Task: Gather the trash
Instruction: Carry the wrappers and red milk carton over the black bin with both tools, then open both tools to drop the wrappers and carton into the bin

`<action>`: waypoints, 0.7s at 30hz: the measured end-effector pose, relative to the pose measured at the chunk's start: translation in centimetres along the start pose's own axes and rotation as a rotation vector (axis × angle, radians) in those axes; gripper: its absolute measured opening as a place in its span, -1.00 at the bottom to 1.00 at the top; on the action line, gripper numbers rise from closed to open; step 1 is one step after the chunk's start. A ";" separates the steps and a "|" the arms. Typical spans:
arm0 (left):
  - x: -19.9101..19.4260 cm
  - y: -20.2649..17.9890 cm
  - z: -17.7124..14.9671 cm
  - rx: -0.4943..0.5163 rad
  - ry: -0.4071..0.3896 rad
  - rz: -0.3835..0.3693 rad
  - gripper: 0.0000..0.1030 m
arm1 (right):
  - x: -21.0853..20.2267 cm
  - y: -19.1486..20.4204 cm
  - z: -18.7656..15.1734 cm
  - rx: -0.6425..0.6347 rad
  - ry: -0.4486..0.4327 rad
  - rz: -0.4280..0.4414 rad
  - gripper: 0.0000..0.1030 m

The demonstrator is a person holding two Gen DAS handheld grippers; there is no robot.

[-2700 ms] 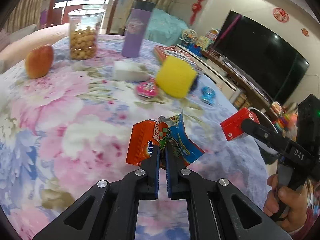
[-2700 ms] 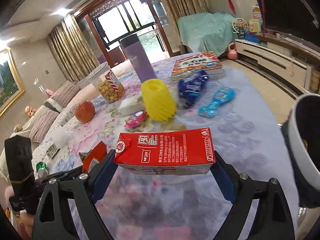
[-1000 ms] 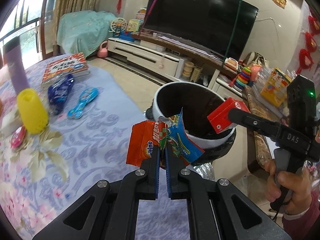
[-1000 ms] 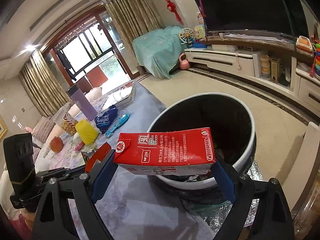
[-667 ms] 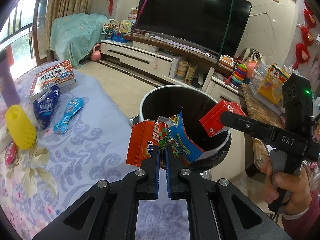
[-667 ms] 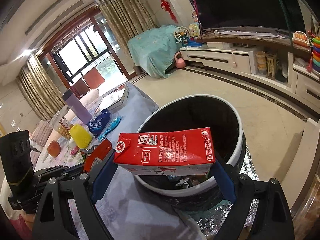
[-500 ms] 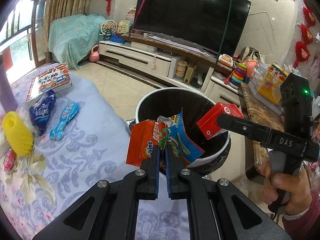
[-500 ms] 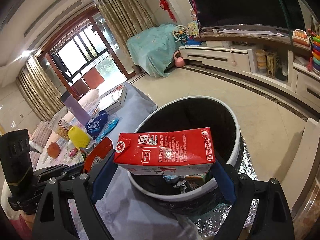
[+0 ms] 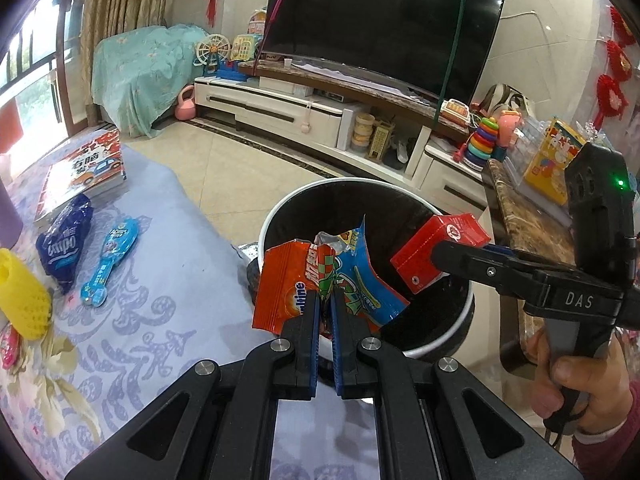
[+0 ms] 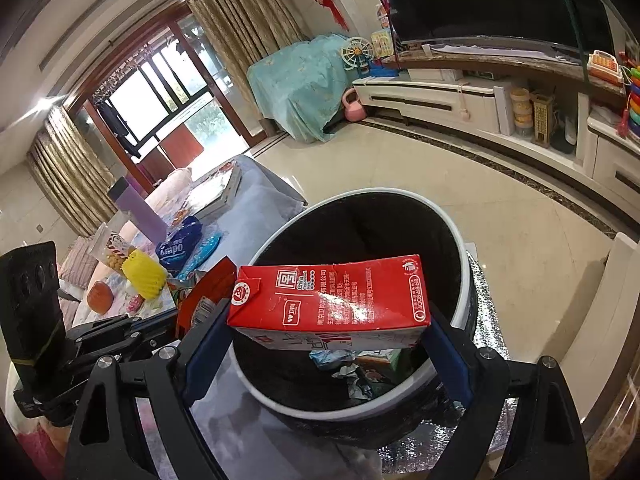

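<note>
One red carton (image 10: 330, 300) lies crosswise (gabled end left) over bin (image 10: 464, 264).

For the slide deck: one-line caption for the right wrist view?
Right gripper holds a red carton over the open trash bin, with litter already at the bottom.

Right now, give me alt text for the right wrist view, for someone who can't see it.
The right gripper clamps a red drink carton by its ends, held over a white-rimmed trash bin with wrappers at the bottom. At left, the left gripper holds snack wrappers beside the bin.
</note>
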State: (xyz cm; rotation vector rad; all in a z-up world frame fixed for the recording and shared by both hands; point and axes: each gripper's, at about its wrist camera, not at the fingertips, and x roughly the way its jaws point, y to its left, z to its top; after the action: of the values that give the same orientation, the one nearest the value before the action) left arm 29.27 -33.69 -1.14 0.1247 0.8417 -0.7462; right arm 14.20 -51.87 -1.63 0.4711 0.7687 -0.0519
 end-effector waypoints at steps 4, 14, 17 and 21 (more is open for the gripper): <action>0.8 -0.2 0.6 0.007 0.010 0.005 -0.91 | 0.2 -0.5 0.4 -0.002 0.013 -0.008 0.76; 2.4 -0.5 1.5 0.002 0.030 0.000 -0.91 | 0.8 -1.1 0.7 -0.004 0.043 -0.015 0.76; 2.7 -0.6 1.7 0.005 0.034 0.001 -0.91 | 1.0 -1.0 0.9 -0.007 0.048 -0.016 0.76; 3.0 -0.7 2.0 0.006 0.040 -0.001 -0.91 | 1.1 -1.1 1.0 -0.004 0.053 -0.018 0.77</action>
State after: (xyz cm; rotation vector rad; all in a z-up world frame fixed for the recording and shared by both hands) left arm 31.42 -36.60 -1.82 0.1450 0.8780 -0.7492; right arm 15.44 -53.16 -2.21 0.4634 0.8248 -0.0544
